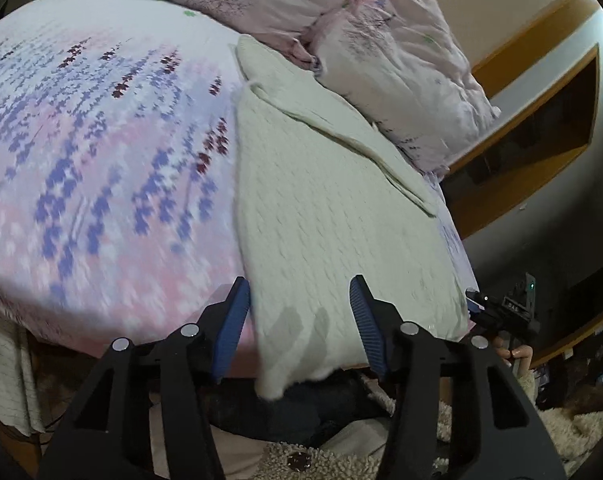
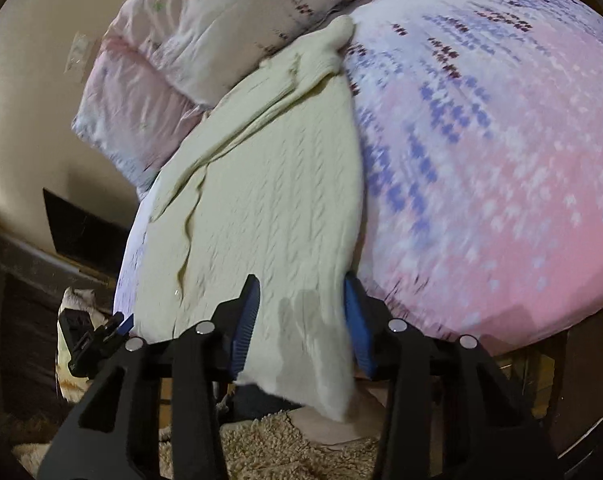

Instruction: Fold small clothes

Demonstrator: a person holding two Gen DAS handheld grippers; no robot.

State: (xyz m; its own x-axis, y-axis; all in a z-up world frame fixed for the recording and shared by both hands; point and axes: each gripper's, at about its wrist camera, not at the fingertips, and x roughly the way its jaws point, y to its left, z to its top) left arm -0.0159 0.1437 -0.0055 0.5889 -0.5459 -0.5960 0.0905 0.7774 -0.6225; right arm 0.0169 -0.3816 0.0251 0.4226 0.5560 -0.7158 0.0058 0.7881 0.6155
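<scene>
A cream cable-knit sweater (image 1: 325, 216) lies flat on the bed, its near hem hanging over the bed's front edge; a sleeve is folded across its upper part. It also shows in the right wrist view (image 2: 277, 208). My left gripper (image 1: 299, 320) is open, its blue-padded jaws standing on either side of the hem's left corner, just above the cloth. My right gripper (image 2: 301, 316) is open over the hem's right corner, the cloth lying between its jaws. The right gripper's tip (image 1: 501, 312) shows at the right in the left wrist view, and the left gripper's tip (image 2: 97, 332) at the lower left in the right wrist view.
The bed has a pink and purple floral cover (image 1: 101, 160). Two pale pink pillows (image 1: 381, 48) lie behind the sweater by a wooden headboard shelf (image 1: 541, 128). A shaggy beige rug (image 2: 269, 448) lies below the bed's edge.
</scene>
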